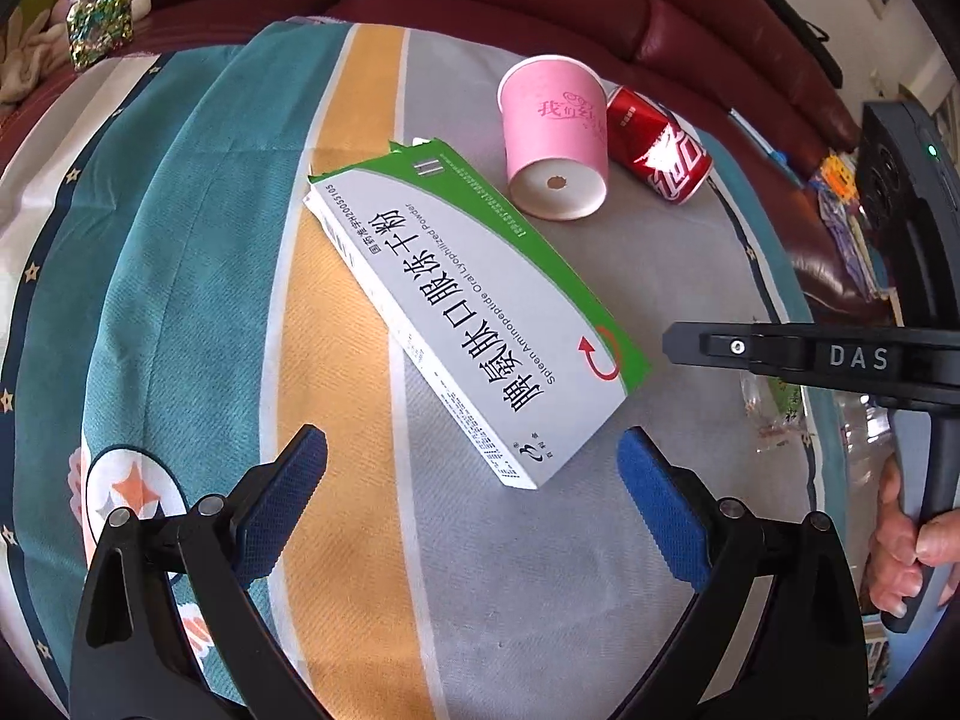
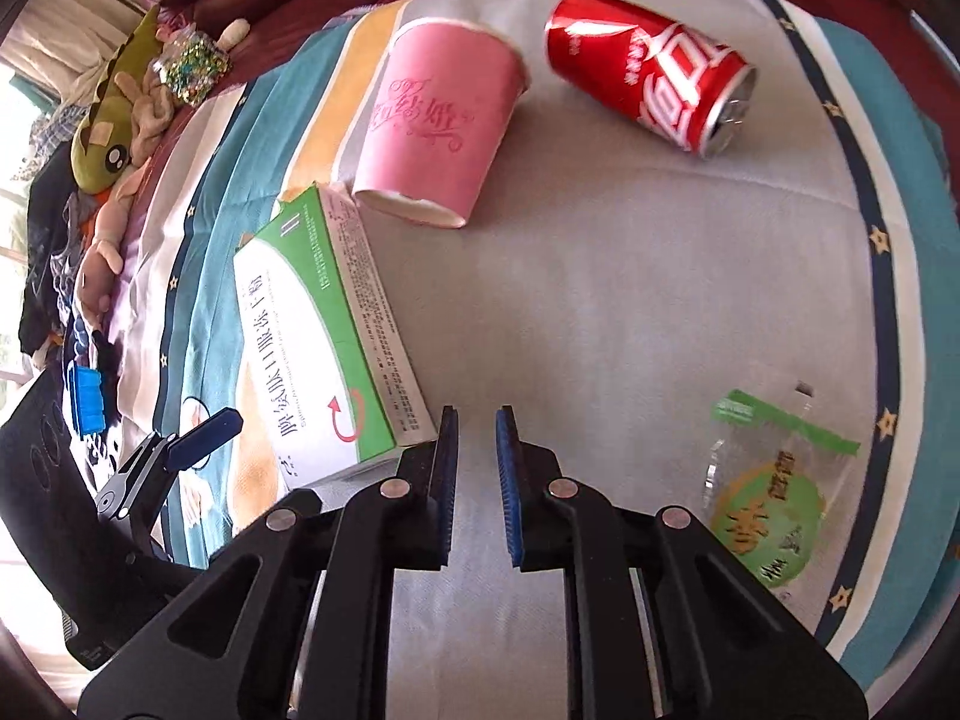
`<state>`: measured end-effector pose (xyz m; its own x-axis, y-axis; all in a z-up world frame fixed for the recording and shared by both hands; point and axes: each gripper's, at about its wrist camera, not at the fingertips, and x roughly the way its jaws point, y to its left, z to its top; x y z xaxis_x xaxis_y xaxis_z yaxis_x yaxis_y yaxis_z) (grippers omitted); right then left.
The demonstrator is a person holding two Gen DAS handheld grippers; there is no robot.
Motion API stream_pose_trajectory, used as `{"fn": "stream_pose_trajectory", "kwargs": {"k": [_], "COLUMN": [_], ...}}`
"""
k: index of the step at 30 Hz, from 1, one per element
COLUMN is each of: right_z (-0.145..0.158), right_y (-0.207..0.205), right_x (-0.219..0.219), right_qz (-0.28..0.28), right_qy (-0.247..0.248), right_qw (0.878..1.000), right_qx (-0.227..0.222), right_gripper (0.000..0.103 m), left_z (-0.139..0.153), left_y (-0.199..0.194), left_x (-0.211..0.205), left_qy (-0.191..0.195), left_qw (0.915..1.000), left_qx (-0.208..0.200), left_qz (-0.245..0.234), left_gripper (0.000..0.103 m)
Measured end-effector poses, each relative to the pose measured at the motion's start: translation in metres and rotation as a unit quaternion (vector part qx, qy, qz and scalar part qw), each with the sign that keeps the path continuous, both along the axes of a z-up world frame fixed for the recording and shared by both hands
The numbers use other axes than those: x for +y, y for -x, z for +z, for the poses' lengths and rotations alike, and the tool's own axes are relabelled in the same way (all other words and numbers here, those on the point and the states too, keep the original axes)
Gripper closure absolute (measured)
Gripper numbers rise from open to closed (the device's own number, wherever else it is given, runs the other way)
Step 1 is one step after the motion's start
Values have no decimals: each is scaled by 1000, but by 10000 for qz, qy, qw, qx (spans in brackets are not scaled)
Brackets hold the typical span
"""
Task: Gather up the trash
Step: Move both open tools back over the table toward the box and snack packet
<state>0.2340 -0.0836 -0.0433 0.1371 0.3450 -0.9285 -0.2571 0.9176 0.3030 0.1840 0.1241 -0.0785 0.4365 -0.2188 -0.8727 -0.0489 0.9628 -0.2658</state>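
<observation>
1. Between the spread fingers of the left gripper [image 1: 472, 459], nothing is held; the medicine box [image 1: 474, 312] lies just ahead at 12 o'clock. Advance so the pads straddle its narrow width.
2. Right gripper [image 2: 477, 468]: fingers nearly together, empty. Open before approaching.
3. Remaining trash: pink cup [image 2: 441, 120] at 11 o'clock, red can [image 2: 648, 69] at 1 o'clock, wrapper [image 2: 774, 492] at 3 o'clock.
</observation>
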Motion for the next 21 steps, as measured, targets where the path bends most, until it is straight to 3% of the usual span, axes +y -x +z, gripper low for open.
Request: {"fn": "stream_pose_trajectory", "kwargs": {"k": [2,3,8,10,19,20,21], "right_z": [11,15,26,23,-28,-31,-30], "right_y": [1,1,1,-1,0,1,3], "right_x": [-17,-24,-64,-79,-103,-102,-102], "right_qz": [-172,-238,-605,-768,-1023,-1012,-1002], "right_qy": [-2,37,281,479,586,567,580], "right_qw": [9997,9994,9967,9946,9930,9932,9933], "right_qx": [-159,-242,-457,-499,48,47,-60], "right_gripper": [70,57,52,38,35,36,43], "left_z": [6,8,4,-1,-21,-22,-22], "left_y": [-9,-15,-45,-53,-64,-62,-61], "left_x": [-3,-6,-23,-30,-49,-48,-46], "left_qy": [-13,-43,-299,-486,-1068,-1049,-1013], "left_qw": [9999,9998,9973,9953,9890,9892,9895], "left_qx": [-26,-29,247,365,549,569,586], "left_qz": [131,191,625,758,858,853,848], "left_gripper": [6,6,6,6,4,4,4]}}
